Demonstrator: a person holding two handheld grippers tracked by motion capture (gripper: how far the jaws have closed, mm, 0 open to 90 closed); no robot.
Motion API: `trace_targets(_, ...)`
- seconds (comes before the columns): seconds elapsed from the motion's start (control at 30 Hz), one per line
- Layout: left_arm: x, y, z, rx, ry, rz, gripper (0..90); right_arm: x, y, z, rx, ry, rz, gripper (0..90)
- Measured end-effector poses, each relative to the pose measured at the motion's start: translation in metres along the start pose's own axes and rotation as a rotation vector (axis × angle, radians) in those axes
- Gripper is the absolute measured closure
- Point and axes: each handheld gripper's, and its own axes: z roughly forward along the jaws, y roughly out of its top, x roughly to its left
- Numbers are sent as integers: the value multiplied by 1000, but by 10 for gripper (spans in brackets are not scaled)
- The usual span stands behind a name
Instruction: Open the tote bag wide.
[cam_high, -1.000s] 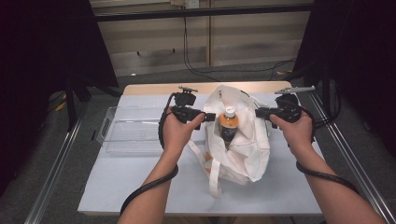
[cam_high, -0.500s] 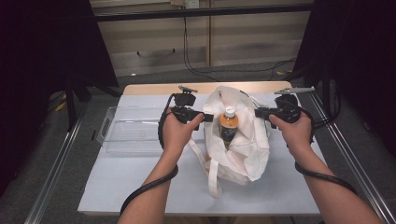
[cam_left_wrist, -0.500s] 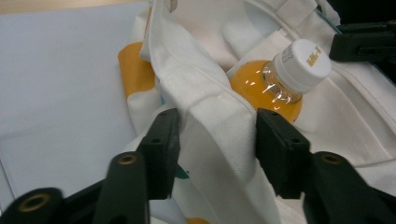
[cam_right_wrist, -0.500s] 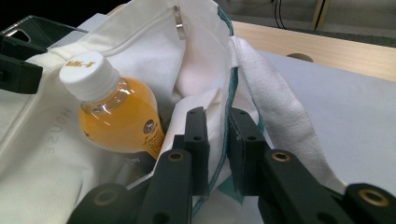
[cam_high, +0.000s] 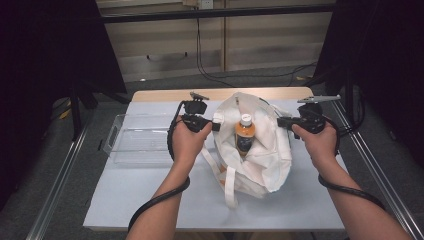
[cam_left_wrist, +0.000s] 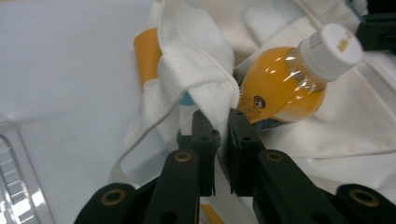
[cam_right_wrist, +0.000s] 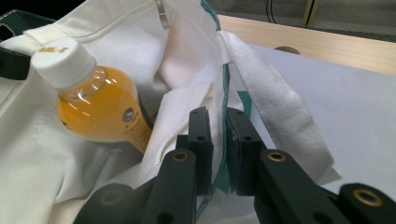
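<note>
From the high view, a white tote bag (cam_high: 260, 150) lies on the white table (cam_high: 150, 200), its mouth held wide between the two hands: the left gripper (cam_high: 216, 125) has the left edge of the opening, the right gripper (cam_high: 281, 121) the right edge. An orange drink bottle (cam_high: 244, 134) with a white cap stands inside the bag, between the two grippers. A clear plastic tray (cam_high: 137, 140) sits just left of the left hand. Over to the left gripper view: the jaws are nearly closed, clamped on a fold of the bag's hem (cam_left_wrist: 219, 100), with the bottle (cam_left_wrist: 280, 84) tilted just beyond them, cap pointing up and right. And the right gripper view: the jaws here are pinched narrow on the bag's rim (cam_right_wrist: 219, 116), where a teal stitched seam runs down between them; a fabric handle strap (cam_right_wrist: 280, 102) drapes to the right, and the bottle (cam_right_wrist: 98, 109) leans at the left inside the bag.
</note>
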Motion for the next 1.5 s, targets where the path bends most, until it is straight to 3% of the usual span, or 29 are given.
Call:
trace_targets(0.23,13,-9,3,32,37,-16,848,-7,-8,1,6,-11,18,825)
trace_targets(0.43,21,-15,7,47,42,-35,858,-12,-13,2,15,-15,29,827)
trace_targets(0.63,24,-18,8,45,59,-36,865,-16,-17,3,18,-21,35,828)
trace_targets(1.2,29,-23,14,45,52,-35,868,-23,-29,9,32,-38,41,825)
trace_targets(1.3,29,-23,14,36,43,-37,867,-23,-28,9,26,-37,53,803)
trace_targets(1.4,28,-22,13,36,40,-27,866,-22,-25,8,6,-40,46,738)
trace_targets(1.43,28,-22,12,35,40,-25,865,-22,-22,7,-2,-47,49,670)
trace_targets(1.5,27,-21,11,33,34,-22,864,-21,-18,6,-5,-52,53,648)
